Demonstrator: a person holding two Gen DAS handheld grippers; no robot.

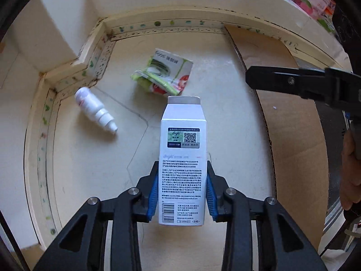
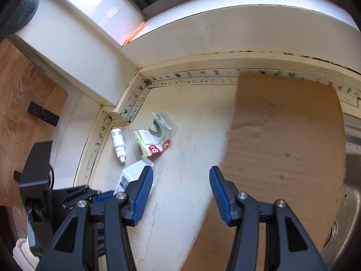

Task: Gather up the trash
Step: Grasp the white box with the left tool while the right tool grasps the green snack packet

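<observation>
Left wrist view has your left gripper (image 1: 182, 189) with its blue fingers (image 1: 153, 197) pinched on the lower half of the white carton (image 1: 183, 158), which sticks out well past the tips toward the back of the counter (image 1: 90, 169). That's where I'd worry: you're holding it low and the tall end is unsupported, so a quick swing could let it pivot or slip out between the pads, and squeezing harder would probably just crush the cardboard. It also looks close to the crumpled green wrapper (image 1: 163, 74), so lowering or pushing forward could knock that around. Your right gripper (image 2: 180, 192) has its fingers spread wide with nothing between them, hovering over the edge of the cardboard sheet (image 2: 282, 146); from that side the left gripper is right next to it, so mind the two bumping if you both go for the same piece. Count-wise: one carton (in hand), one wrapper, and one small white spray bottle (image 1: 94, 108) lying on its side near the corner trim. So I see three bits of trash, two of them on the counter.
</observation>
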